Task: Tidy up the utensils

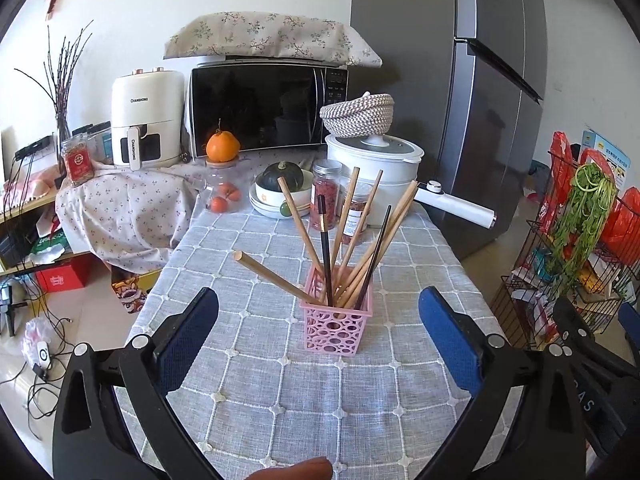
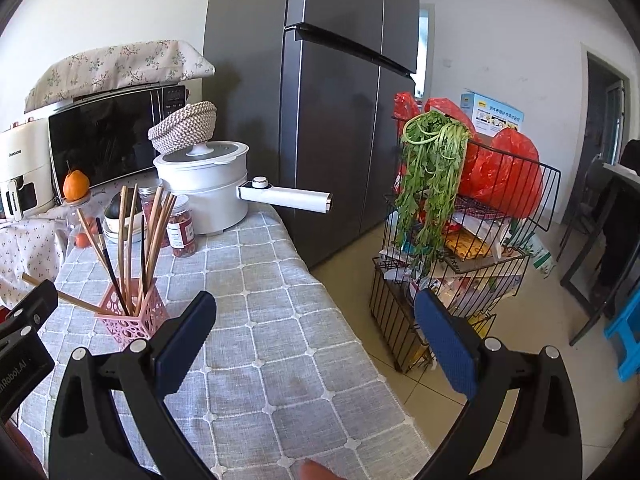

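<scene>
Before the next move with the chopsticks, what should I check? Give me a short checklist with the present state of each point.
1. Left claw open and holding nothing: ok.
2. Right claw open and holding nothing: ok.
3. Pink holder stands upright on the checked tablecloth: ok.
4. All chopsticks in view are inside the holder: ok; none lies loose on the cloth.
5. Chopsticks stand neatly together: not ok; they fan out, and one wooden chopstick leans far to the side.
6. Space around the holder for a claw: ok; the jars and bowls stand apart, behind it.
</scene>
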